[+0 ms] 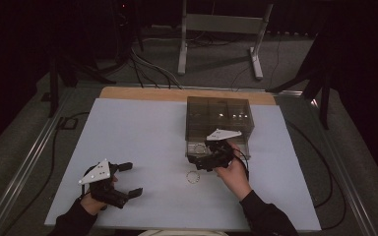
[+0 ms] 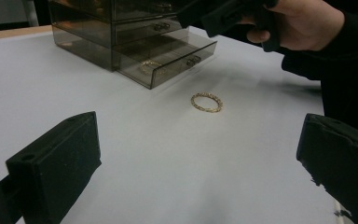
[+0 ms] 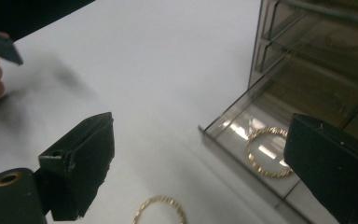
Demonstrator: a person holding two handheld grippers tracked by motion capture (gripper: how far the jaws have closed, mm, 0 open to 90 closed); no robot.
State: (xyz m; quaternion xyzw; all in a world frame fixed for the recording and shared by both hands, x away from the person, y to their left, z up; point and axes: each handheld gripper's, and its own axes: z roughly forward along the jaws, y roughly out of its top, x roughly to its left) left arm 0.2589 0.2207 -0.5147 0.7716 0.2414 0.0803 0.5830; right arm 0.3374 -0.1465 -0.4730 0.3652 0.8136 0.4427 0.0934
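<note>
While hovering wide open and empty by the smoky clear plastic drawer box (image 1: 219, 120), right claw (image 3: 200, 172); gold chain bangle (image 3: 266, 151) inside its open bottom drawer (image 3: 242, 135).

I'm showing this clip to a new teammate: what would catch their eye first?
Probably the smoky clear drawer box at the far side of the white table, its bottom drawer pulled out with a gold bracelet lying inside. A second gold bracelet lies on the table just in front of it. The right gripper hovers open by the drawer.
</note>
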